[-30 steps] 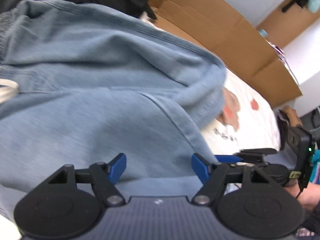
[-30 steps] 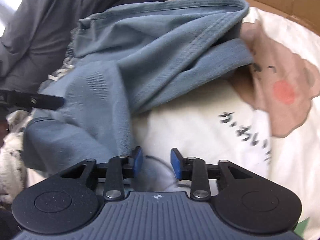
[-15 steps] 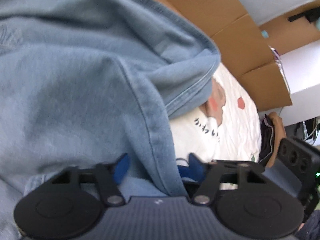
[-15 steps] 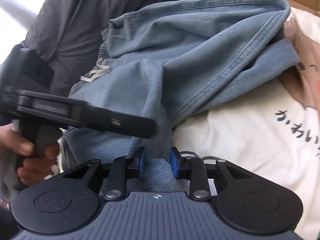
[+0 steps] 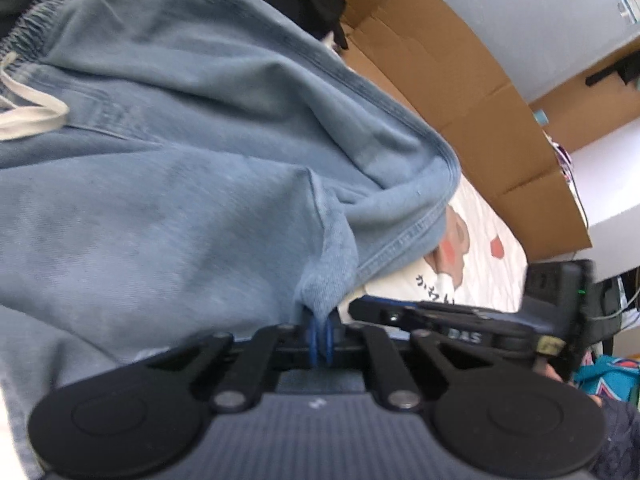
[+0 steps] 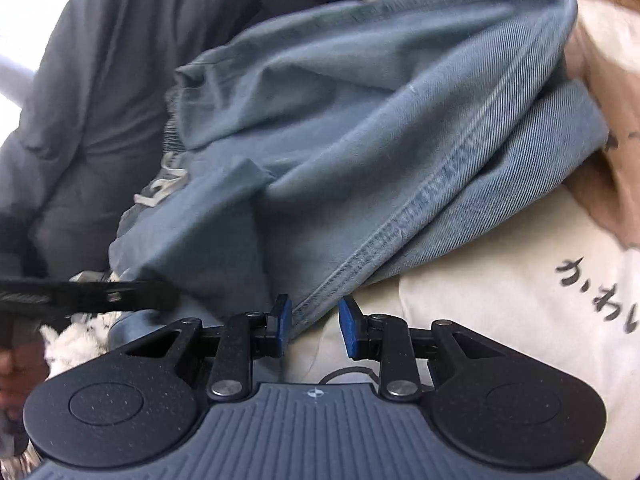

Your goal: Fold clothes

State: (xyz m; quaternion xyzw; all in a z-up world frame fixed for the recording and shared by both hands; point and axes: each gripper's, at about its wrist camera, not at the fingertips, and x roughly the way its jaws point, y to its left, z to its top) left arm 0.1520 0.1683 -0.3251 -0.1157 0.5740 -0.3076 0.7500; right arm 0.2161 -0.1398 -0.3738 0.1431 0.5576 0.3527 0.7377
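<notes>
My left gripper [image 5: 320, 334] is pinched tight on a corner of the light blue denim shorts [image 5: 192, 184], which lie rumpled across the cream printed bedsheet [image 6: 500, 320]. My right gripper [image 6: 314, 320] stands narrowly parted, with the shorts' stitched hem between its blue pads [image 6: 283, 316]; I cannot tell whether they press it.

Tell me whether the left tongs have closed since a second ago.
Yes. The left tongs, wide open before, now pinch a fold of the jeans.
</notes>
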